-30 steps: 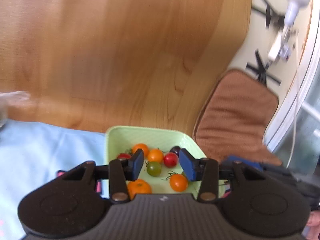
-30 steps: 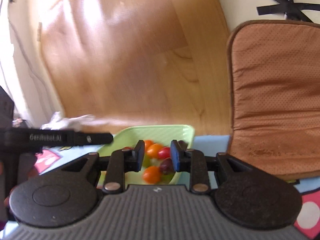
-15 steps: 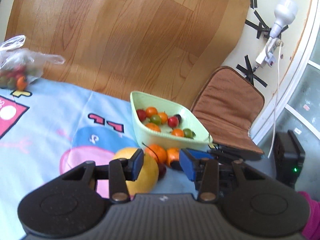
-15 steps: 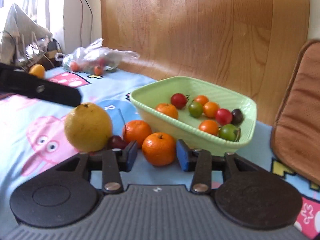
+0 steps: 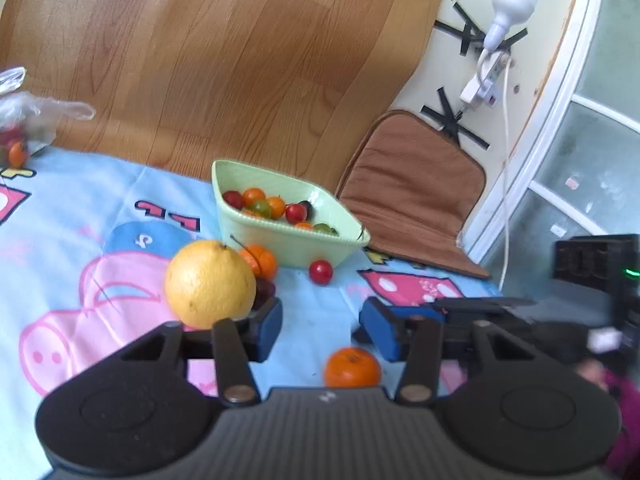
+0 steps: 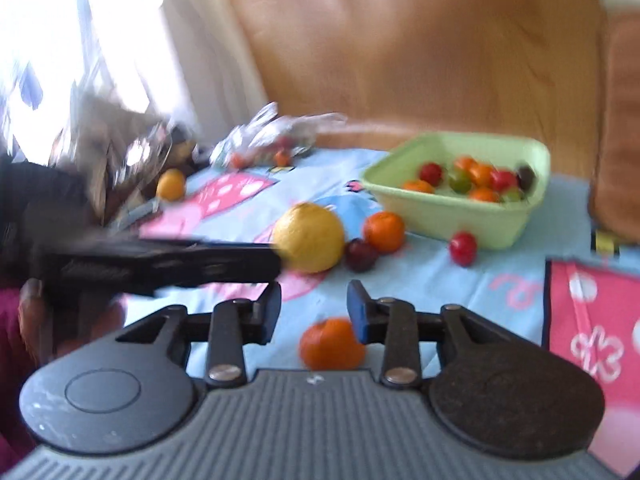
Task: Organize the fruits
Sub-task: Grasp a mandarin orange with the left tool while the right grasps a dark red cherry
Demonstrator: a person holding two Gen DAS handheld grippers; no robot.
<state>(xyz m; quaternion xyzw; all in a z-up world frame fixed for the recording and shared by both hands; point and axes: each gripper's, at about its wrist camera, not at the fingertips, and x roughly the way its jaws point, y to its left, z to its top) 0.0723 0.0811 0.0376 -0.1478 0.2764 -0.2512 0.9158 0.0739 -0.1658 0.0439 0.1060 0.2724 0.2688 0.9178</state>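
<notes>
A small orange (image 5: 351, 367) lies on the blue cartoon-print blanket (image 5: 100, 216) close in front of the left tongs (image 5: 320, 330), whose blue pads have just been spreading and stand apart with nothing gripped; the fruit sits low between them, nearer the right-hand pad, touching neither. The right tongs (image 6: 314, 308) have likewise been widening and are apart and empty, the same orange (image 6: 331, 344) resting just under the tip of their right pad; blur hides whether they touch. Beyond the left tongs, to their left, a big yellow citrus (image 5: 210, 284) sits just past the left pad, with a dark plum (image 5: 265, 291) and a second orange (image 5: 260, 261) tucked behind it. Straight ahead a red cherry tomato (image 5: 321, 272) lies loose on the blanket, just beside the pale green bowl (image 5: 296, 246), which holds red, orange and green cherry tomatoes (image 5: 276, 210). A clear bag of tomatoes (image 5: 20, 132) lies far off to the left. The brown cushion (image 5: 412, 184) leans right of the bowl.
</notes>
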